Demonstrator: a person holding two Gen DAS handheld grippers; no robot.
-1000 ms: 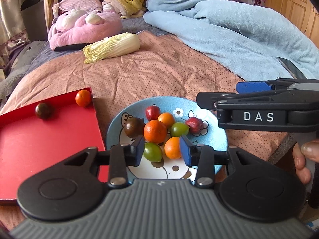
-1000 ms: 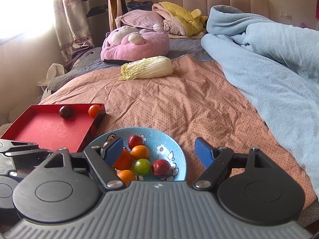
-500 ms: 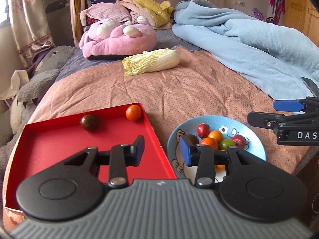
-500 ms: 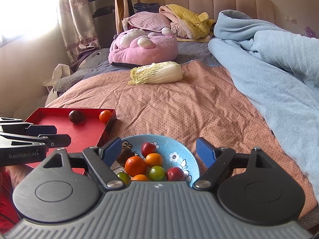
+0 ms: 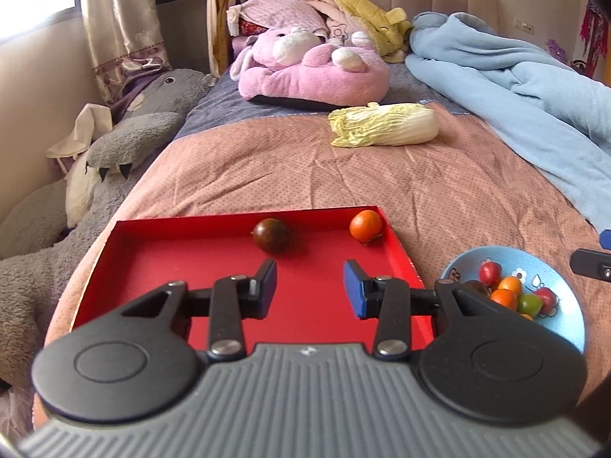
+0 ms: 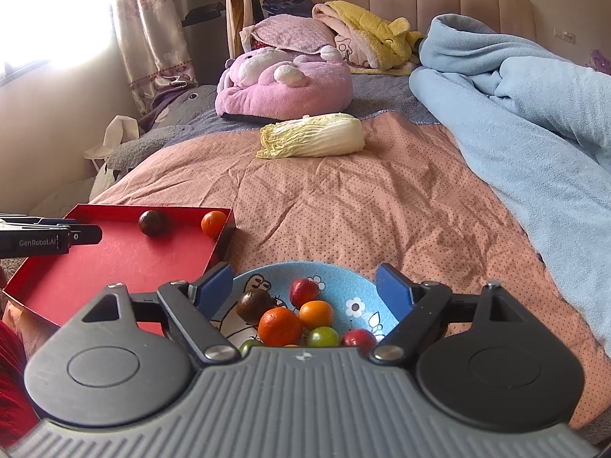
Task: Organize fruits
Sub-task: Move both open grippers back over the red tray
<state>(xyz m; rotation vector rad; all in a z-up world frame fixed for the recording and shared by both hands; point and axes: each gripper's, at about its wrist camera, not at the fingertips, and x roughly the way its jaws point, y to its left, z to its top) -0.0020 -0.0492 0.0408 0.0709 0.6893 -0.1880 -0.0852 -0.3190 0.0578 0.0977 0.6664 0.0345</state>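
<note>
Small round fruits sit in two containers on a bed w/ a pink dotted cover [image 6: 343,210]. The blue patterned bowl [image 6: 359,286] holds the bulk: in the right wrist view, a big orange fruit [image 6: 280,325] at centre, a dark brown one [image 6: 253,304] at its 10 o'clock, a red one [image 6: 303,292] at 1 o'clock, a lighter orange one [image 6: 316,314] at 2–3 o'clock, a green one [image 6: 323,336] at 4 o'clock, another red [image 6: 358,337] past that; more fruit is partly hidden at the near rim. They touch in a heap, likely having rolled to the bowl's low middle. At the bowl's 10 o'clock, just beside it, lies a shallow red tray [image 5: 214,263] w/ only two fruits: a dark one [image 5: 270,235] against the far wall and an orange one [image 5: 366,225] in the far right corner, apart from each other; the soft bed probably let them roll to the walls. Left tongs [image 5: 309,286] hover over the tray floor, parted moderately, holding nothing. Right tongs [image 6: 303,288] hang over the bowl, spread wide, empty, fruits framed between them; looks poised to pick one. Judged: sorting early, most fruit not yet moved. Farther up the bed at 12 o'clock: a napa cabbage [image 6: 311,135], pink plush [image 6: 284,86], and a blue blanket [image 6: 534,122] at 2 o'clock.
</note>
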